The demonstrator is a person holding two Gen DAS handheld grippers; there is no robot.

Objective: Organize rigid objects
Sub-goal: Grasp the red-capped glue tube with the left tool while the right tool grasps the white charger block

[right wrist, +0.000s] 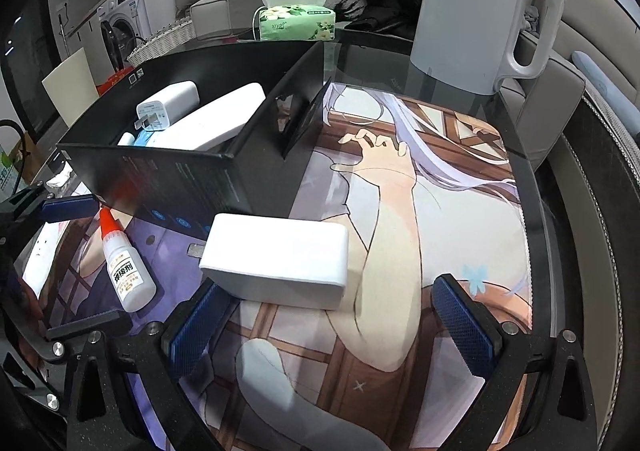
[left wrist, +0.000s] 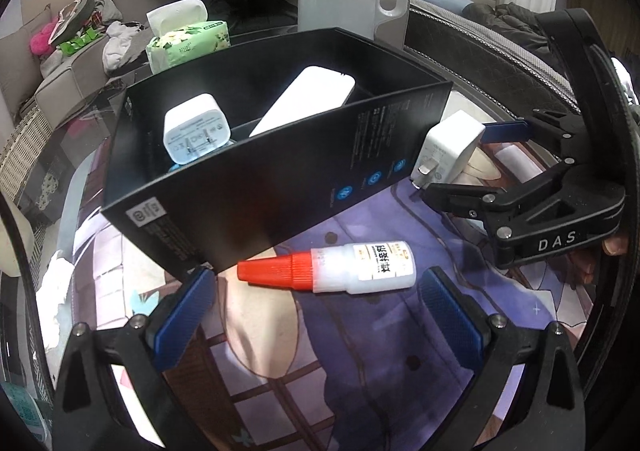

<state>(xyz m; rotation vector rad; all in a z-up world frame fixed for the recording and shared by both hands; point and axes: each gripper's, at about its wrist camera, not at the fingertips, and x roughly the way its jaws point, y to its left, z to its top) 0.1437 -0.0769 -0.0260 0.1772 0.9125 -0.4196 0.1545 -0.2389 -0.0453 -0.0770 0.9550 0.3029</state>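
A glue bottle (left wrist: pixel 332 265) with a red cap lies on the printed mat just beyond my open, empty left gripper (left wrist: pixel 316 315); it also shows in the right wrist view (right wrist: pixel 127 269). A white charger (right wrist: pixel 276 261) lies on the mat between the fingers of my open right gripper (right wrist: pixel 332 315). In the left wrist view the same charger (left wrist: pixel 448 153) sits between the right gripper's fingers (left wrist: pixel 506 130). A black box (left wrist: pixel 280 171) holds a white plug adapter (left wrist: pixel 196 133) and a white power bank (left wrist: pixel 304 101).
A white kettle (right wrist: pixel 476 11) stands at the table's far side. A green tissue pack (right wrist: pixel 296 21) stands behind the box. A printed mat (right wrist: pixel 400 251) covers the round glass table. A sofa with clothes lies beyond.
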